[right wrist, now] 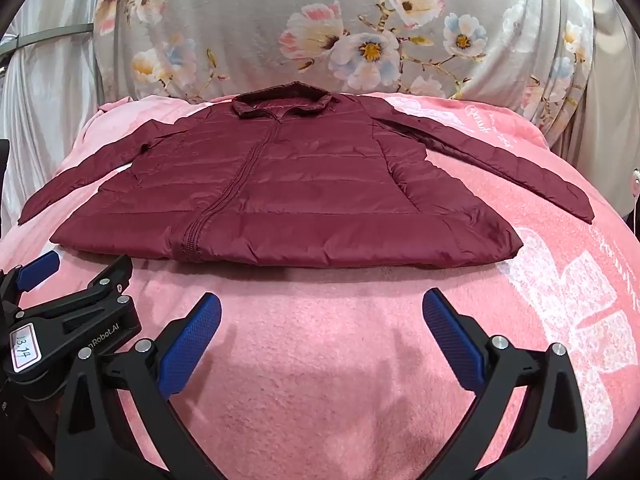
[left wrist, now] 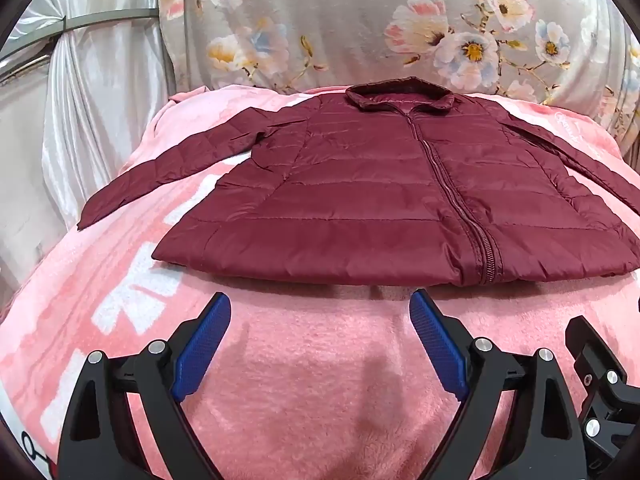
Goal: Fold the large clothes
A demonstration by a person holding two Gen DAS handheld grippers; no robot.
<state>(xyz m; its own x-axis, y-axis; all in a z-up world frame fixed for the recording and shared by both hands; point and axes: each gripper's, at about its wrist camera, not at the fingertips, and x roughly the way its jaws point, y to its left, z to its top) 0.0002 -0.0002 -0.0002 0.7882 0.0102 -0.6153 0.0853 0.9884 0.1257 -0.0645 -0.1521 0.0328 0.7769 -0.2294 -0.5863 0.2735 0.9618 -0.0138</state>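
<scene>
Left wrist: pink blanket (left wrist: 320, 380) under jacket (left wrist: 380, 200), floral curtain (left wrist: 360, 20) behind; both grippers spread.

Maroon quilted puffer jacket (left wrist: 372, 196) (right wrist: 280, 196), zipped shut, spread flat front-up (collar at the far end, hem nearest), both sleeves angled outward, on a pink blanket (left wrist: 312, 368).

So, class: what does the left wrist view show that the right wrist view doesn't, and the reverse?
Only the left wrist view: the open left gripper head-on.
Only the right wrist view: the open right gripper head-on, and a white number label on the left gripper's body.
Both: the zipped maroon puffer jacket spread flat on the pink blanket, before the floral fabric.
</scene>
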